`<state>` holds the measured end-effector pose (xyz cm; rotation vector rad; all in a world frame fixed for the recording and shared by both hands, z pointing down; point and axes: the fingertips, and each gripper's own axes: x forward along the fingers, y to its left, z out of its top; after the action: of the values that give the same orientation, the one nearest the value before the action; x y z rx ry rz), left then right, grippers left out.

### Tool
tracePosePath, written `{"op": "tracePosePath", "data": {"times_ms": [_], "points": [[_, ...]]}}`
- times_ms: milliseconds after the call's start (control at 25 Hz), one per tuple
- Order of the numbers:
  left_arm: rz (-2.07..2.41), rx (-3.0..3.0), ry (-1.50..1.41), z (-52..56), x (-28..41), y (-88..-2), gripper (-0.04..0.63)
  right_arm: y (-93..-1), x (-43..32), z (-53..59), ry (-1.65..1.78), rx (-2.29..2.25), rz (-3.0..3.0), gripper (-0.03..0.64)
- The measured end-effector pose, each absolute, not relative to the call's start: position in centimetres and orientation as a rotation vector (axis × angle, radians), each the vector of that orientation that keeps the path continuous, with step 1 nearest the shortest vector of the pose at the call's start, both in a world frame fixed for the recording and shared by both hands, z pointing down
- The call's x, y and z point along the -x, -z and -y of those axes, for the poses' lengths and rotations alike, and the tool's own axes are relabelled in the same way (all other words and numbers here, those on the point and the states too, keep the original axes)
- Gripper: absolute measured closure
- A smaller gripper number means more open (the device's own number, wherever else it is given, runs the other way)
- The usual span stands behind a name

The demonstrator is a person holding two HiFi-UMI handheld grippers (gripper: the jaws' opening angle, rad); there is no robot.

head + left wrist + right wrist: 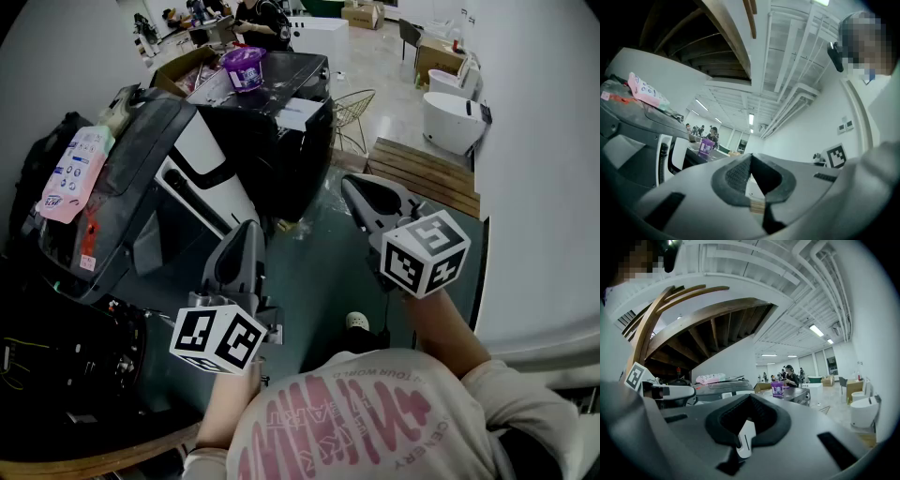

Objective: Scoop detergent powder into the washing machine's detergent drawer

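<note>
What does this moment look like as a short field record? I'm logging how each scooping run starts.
left gripper: shut, empty, held in the air
right gripper: shut, empty, held in the air
washing machine: ahead at left, untouched
pink bag: lying on the washing machine
purple tub: on the black unit beyond
scooping: not begun

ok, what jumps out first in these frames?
The two marker-cubed grippers up front, left gripper and right gripper, both shut and empty. Next, the pink bag on the dark washing machine at left, and the purple tub on the black machine farther back.
</note>
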<state>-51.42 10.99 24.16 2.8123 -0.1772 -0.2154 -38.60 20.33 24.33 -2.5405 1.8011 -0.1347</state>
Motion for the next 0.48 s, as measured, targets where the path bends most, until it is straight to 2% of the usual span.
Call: {"op": "tracePosePath", "data": {"times_ms": [480], "points": [[0.153,-2.813,0.209,-8.0,36.0,-23.9,0.592,-23.5,25.2,-16.0,0.182,2.402,-1.887,0.618]]}}
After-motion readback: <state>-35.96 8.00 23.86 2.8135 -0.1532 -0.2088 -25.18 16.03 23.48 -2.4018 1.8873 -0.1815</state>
